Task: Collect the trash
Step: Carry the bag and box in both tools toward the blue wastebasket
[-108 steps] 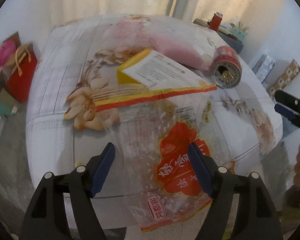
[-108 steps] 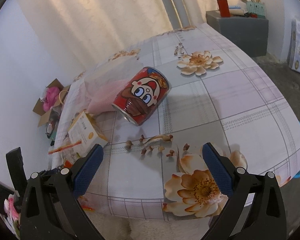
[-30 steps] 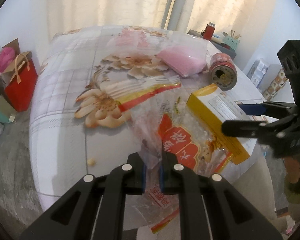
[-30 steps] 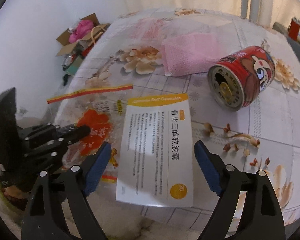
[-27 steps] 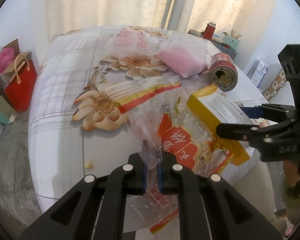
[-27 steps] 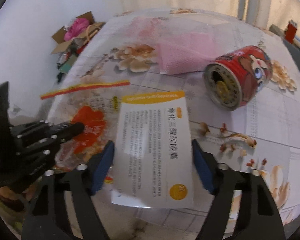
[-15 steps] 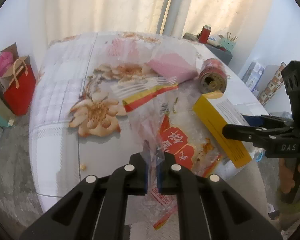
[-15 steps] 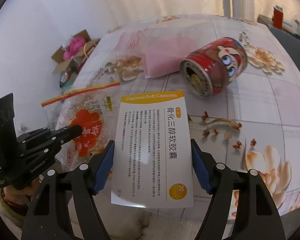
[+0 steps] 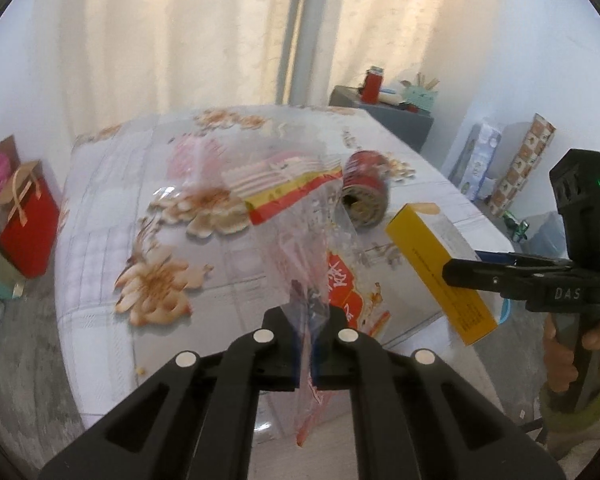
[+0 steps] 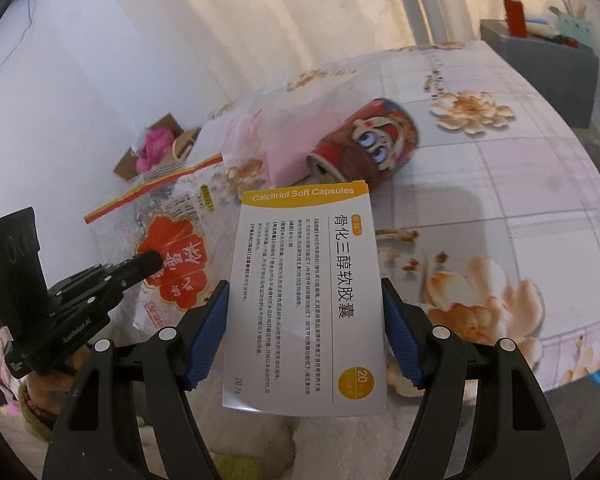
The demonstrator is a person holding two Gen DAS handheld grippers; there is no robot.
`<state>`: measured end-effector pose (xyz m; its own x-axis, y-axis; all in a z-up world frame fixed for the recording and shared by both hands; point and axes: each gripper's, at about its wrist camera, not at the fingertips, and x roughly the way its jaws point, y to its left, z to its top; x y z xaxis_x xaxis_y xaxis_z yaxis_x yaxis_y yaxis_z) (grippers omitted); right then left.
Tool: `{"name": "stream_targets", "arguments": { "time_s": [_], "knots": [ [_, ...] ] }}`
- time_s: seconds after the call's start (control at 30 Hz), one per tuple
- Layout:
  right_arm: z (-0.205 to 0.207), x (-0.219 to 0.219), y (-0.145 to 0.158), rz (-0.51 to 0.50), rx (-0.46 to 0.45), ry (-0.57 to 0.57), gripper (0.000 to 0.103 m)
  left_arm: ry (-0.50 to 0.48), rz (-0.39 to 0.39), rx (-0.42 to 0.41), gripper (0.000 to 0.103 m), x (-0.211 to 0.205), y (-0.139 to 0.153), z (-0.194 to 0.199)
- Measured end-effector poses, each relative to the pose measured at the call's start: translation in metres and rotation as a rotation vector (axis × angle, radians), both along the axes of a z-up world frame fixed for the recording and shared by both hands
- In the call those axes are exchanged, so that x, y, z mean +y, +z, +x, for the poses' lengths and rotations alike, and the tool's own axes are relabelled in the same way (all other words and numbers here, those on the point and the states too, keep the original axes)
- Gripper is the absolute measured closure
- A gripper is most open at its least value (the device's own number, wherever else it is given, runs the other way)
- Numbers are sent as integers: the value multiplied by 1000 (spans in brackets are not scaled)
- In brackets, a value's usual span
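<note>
Left gripper (image 9: 305, 344) jaws pinch the plastic bag (image 9: 312, 240); right gripper (image 10: 305, 332) jaws clamp the capsule box (image 10: 306, 296) just right of the bag, long axis pointing away from the jaws

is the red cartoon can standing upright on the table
No, the red can lies on its side on the floral table, its open end facing the camera behind the capsule box.

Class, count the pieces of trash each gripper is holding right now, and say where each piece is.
2. The left gripper pinches the clear plastic bag, lifted off the table. The right gripper clamps the medicine box near the table's edge.
</note>
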<state>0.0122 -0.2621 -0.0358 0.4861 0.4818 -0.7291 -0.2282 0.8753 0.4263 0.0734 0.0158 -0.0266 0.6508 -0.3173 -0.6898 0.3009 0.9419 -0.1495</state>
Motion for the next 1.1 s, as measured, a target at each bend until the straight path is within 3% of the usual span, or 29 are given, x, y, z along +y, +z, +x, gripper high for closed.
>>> {"name": "stream_targets", "arguments": {
  "time_s": [0.43,0.7,0.97,1.1],
  "knots": [
    [-26,-69,11,60,-45,-141,35,-169,21,-53,101,-72,26,9],
    [-58,-141,16,76,-70,-304,35,-353,25,-80,101,-157,37,24],
    [-92,-236,8,86,-77,-510,35,-583,-21,38,101,-269,27,55],
    [-103,-284,-5,90,-59,-608,35,-678,-6,118,101,-342,11,70]
  ]
}}
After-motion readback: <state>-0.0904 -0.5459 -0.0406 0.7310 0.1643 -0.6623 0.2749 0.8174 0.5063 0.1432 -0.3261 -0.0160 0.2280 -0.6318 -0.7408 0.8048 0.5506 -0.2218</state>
